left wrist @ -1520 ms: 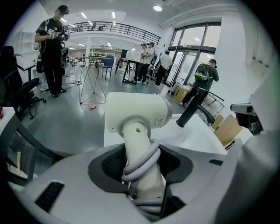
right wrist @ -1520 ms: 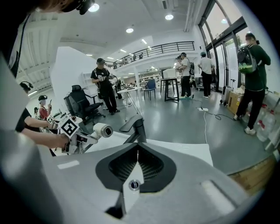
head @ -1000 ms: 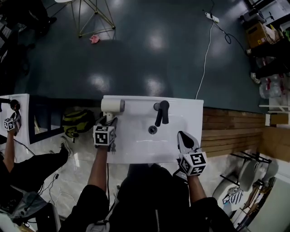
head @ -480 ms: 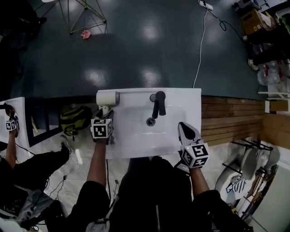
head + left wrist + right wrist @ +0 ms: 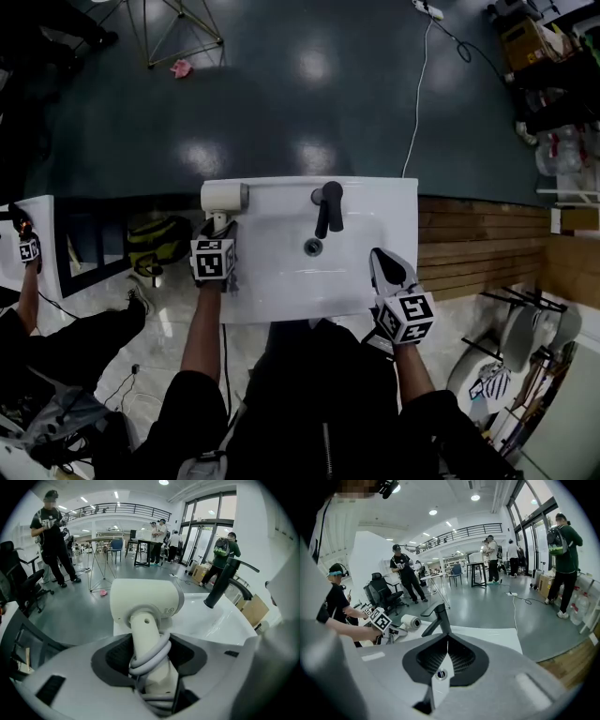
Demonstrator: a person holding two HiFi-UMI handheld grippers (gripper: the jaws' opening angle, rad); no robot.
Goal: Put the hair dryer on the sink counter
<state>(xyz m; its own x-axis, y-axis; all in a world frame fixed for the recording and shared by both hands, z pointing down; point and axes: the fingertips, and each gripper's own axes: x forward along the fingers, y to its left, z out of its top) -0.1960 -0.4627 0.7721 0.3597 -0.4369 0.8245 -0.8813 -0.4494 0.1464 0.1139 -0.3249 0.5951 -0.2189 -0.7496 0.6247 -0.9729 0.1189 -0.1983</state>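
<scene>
- Cream-white is the hair dryer (image 5: 145, 599), and its handle is clamped between the jaws of the left gripper (image 5: 152, 667); a pale grey cord (image 5: 151, 654) is wound round the handle just where the jaws close on it.
- In the head view the left gripper (image 5: 223, 232) is held over the left edge of the white table (image 5: 281, 291), with the hair dryer (image 5: 225, 199) carried past its tips at the table's far left corner, the barrel lying crosswise along the back edge.
- Whether the dryer's head is resting on the table or is held just above it cannot be told from either view.
- The right gripper (image 5: 440, 674) is seen with its jaws pressed together and nothing between them; it is held over the table's near right part (image 5: 380, 258), well apart from the hair dryer.
- A shallow basin is sunk into the middle of the table, with a round drain (image 5: 313, 247) between the two grippers.
- A black tap (image 5: 328, 206) is mounted at the back edge, to the right of the hair dryer and apart from it.
- A yellow-green backpack (image 5: 155, 246) is seen on the floor to the left of the table, and wooden boards (image 5: 478, 248) to its right.
- Beyond the table a dark, glossy floor (image 5: 309, 94) is crossed by a white cable (image 5: 417, 103); a gold wire stand (image 5: 178, 28) is set at the far left.
</scene>
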